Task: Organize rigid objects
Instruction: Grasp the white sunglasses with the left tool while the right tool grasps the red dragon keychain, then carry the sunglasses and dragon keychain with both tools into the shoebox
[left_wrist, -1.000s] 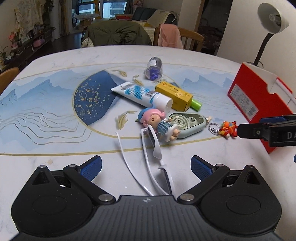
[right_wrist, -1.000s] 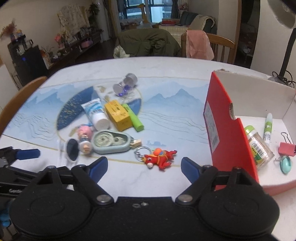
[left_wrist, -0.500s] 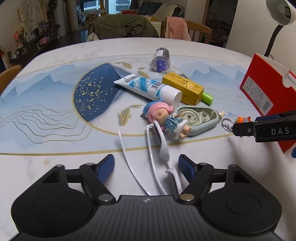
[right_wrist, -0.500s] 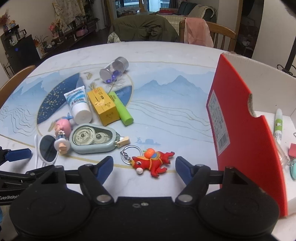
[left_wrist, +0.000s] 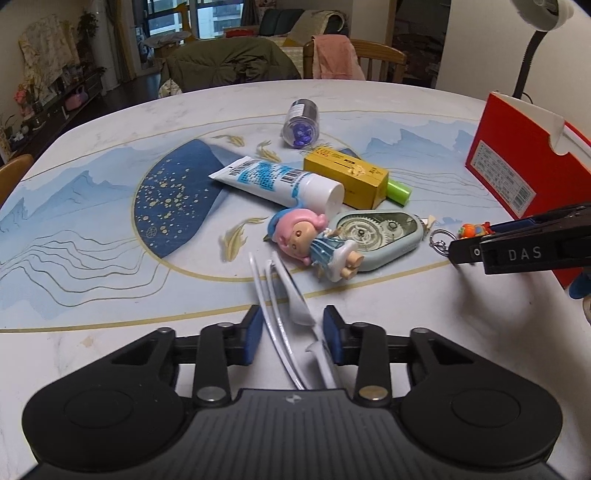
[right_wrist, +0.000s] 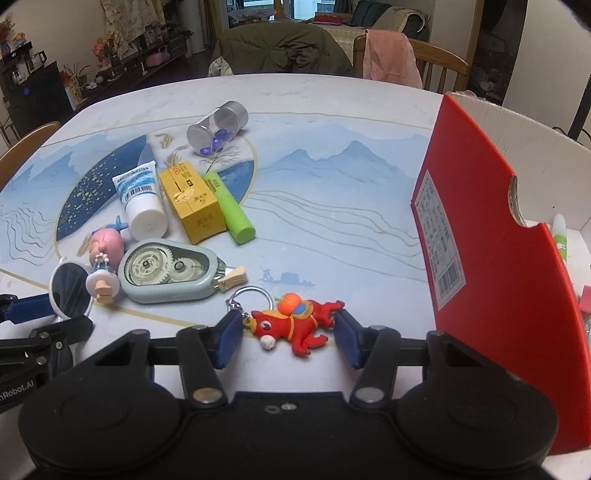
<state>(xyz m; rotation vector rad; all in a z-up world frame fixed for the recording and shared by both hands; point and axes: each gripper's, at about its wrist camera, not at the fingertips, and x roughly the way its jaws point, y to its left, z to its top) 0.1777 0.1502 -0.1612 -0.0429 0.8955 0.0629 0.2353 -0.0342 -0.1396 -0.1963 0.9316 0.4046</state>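
two grippers sit low over a white table (right_wrist: 332, 110) with a blue mountain picture on it. the left gripper (left_wrist: 293, 338) has its blue pads close on each side of the white sunglasses (left_wrist: 291, 295) — the thin arms run between them, but i cannot tell if the pads are pressing yet. the right gripper (right_wrist: 288, 339) has its pads partly open around a red horse keychain (right_wrist: 295, 326). the pads are just beside the toy's head and tail, and it lies flat on the table.

farther out is a small pile of things. a pink-haired doll (left_wrist: 310, 243) lies touching the sunglasses and a pale green tape case (left_wrist: 376, 236) with gears inside. behind them lie a white and blue tube (left_wrist: 277, 181), a yellow box (left_wrist: 345, 181) and a green marker (right_wrist: 231, 208), side by side. a clear jar (right_wrist: 218, 129) with purple bits lies on its side, farthest away.

on the right stands a red box (right_wrist: 498, 295) with white inside — a white and green pen (right_wrist: 560, 236) lies in it.
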